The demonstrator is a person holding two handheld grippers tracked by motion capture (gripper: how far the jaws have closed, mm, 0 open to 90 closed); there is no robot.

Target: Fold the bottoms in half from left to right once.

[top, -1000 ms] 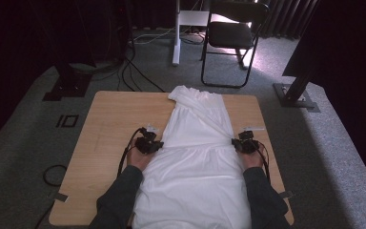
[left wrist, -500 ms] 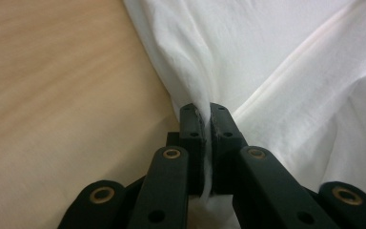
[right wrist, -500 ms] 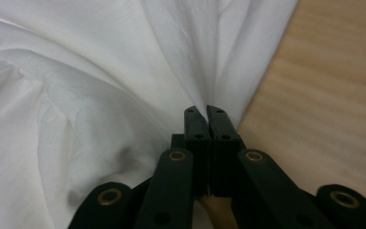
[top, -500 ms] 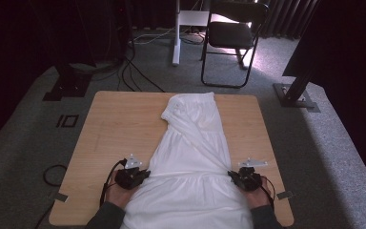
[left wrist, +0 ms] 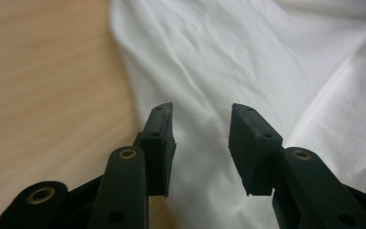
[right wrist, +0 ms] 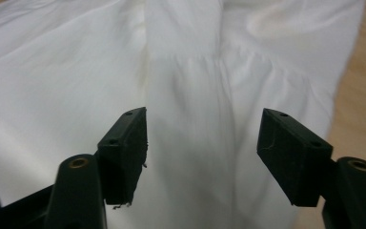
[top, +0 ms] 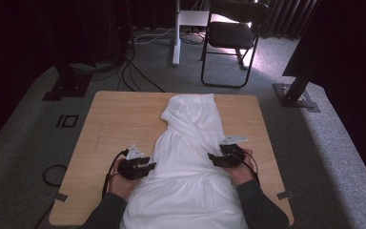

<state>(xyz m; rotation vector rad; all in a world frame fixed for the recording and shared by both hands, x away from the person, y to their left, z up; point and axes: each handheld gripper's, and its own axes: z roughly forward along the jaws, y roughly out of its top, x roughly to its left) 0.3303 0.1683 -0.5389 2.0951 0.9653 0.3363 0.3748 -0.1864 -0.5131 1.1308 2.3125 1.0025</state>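
Garment: white garment (top: 190,162) lies lengthwise down the middle of the wooden table (top: 109,129); its gathered narrow end sits toward the far edge, its wide end runs off the near edge toward the person; in the left gripper view the cloth (left wrist: 248,62) meets bare wood at the left.
Left gripper: left gripper (top: 148,165) sits at the garment's left edge, near the table's near side; its jaws have just been opening and now stand moderately apart; its own view (left wrist: 201,143) shows cloth beneath the gap, nothing pinched between the pads.
Right gripper: right gripper (top: 213,158) rests at the garment's right edge, roughly level with the other; its jaws have just been opening and stand wide; its own view (right wrist: 202,157) shows a gathered seam of cloth ahead, pads clear of it.
Work done, as judged: garment looks drawn toward the person and let go; it lies fairly flat in the lower half, both side edges roughly straight.
Work left, as judged: far end is bunched and folded over itself, so it needs spreading; creases run along the middle; whether a fold is meant to follow cannot be told.
Next need, as judged: fresh grip on the side edges or the far end, both hands working evenly so the cloth does not skew.
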